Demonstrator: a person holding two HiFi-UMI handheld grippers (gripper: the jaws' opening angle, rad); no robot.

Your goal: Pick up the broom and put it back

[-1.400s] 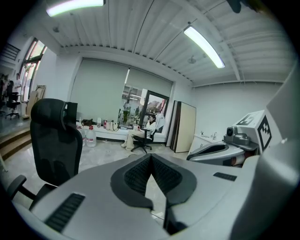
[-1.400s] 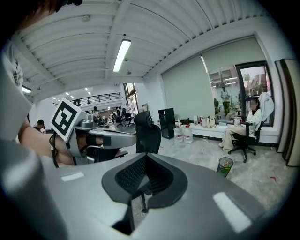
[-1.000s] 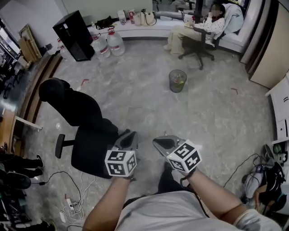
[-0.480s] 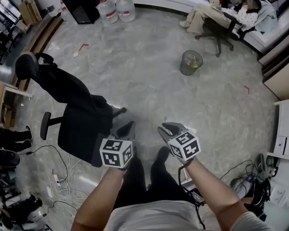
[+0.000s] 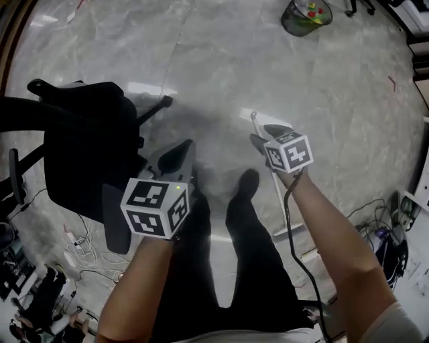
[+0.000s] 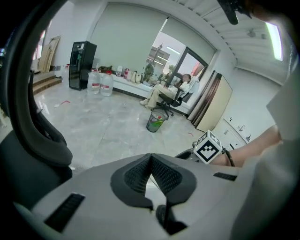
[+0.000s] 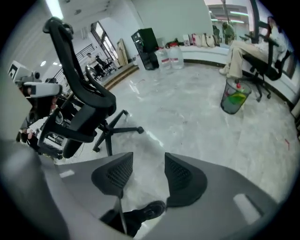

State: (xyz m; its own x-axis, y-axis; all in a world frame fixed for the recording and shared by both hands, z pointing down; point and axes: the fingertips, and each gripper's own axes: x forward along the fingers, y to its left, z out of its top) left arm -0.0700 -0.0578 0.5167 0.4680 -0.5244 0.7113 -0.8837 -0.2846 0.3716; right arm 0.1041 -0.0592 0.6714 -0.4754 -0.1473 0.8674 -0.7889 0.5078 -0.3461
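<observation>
The broom lies on the marble floor, a thin pale handle that runs from beside the person's right shoe up past my right gripper. That gripper hangs low over the handle's upper part. Its jaws are opening, and only floor shows between the pads. In the right gripper view the handle shows as a thin line under the left pad, outside the gap. My left gripper is shut and empty, held low beside the black chair; its pads meet at the tip.
The black office chair's base and seat stand close on the left. The person's legs and shoes lie between the grippers. A mesh waste bin stands far ahead. Cables clutter the right edge.
Both grippers have dropped toward the floor and the head view has tilted down. The right gripper's jaws went from shut to wide apart. The broom handle has come into view.
</observation>
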